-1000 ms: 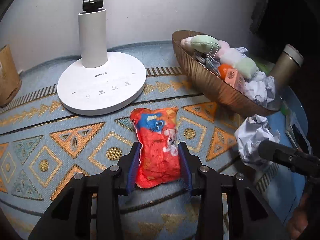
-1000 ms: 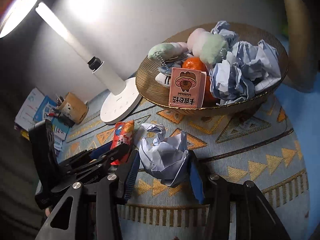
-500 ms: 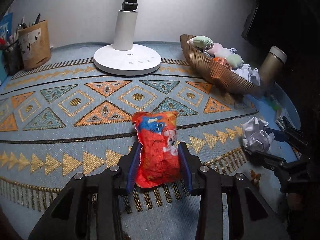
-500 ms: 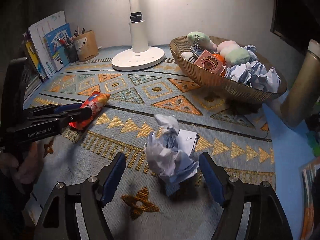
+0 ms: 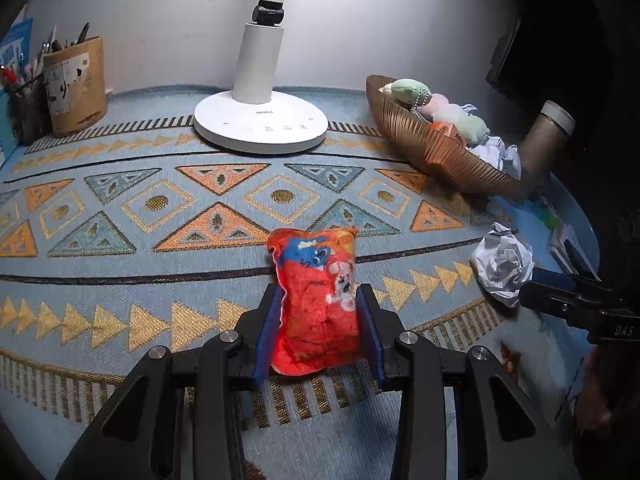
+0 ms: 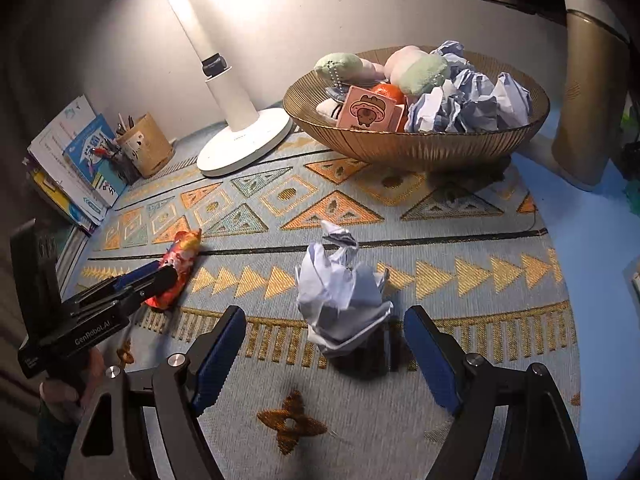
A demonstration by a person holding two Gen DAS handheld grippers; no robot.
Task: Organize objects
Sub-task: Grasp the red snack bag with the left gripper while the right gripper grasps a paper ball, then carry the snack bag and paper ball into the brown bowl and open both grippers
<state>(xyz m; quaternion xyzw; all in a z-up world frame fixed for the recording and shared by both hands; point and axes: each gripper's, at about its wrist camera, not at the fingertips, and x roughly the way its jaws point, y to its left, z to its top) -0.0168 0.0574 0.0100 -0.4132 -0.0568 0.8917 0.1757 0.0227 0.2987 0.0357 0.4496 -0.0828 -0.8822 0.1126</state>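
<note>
My left gripper (image 5: 318, 328) is shut on a red snack packet (image 5: 316, 300), its blue pads pressing both sides, low over the patterned mat. The same packet (image 6: 178, 268) shows at the left of the right wrist view, held by the left gripper (image 6: 160, 280). A crumpled white paper ball (image 6: 340, 300) rests on the mat between the fingers of my right gripper (image 6: 326, 344), whose jaws are opening; the pads stand clear of the paper on both sides. In the left wrist view the paper ball (image 5: 504, 264) lies at the right beside the right gripper's finger.
A ribbed golden bowl (image 6: 416, 144) at the back holds plush toys, an orange, a pink box and crumpled papers. A white lamp base (image 6: 244, 144) stands beside it. A pen holder (image 6: 146, 144) and books (image 6: 72, 160) sit at the far left, a gold flask (image 6: 588, 108) at the right.
Both grippers pulled back from the bowl and lamp toward the mat's near edge. The right gripper let go of the paper ball and spread wide; the left kept its grip on the packet.
</note>
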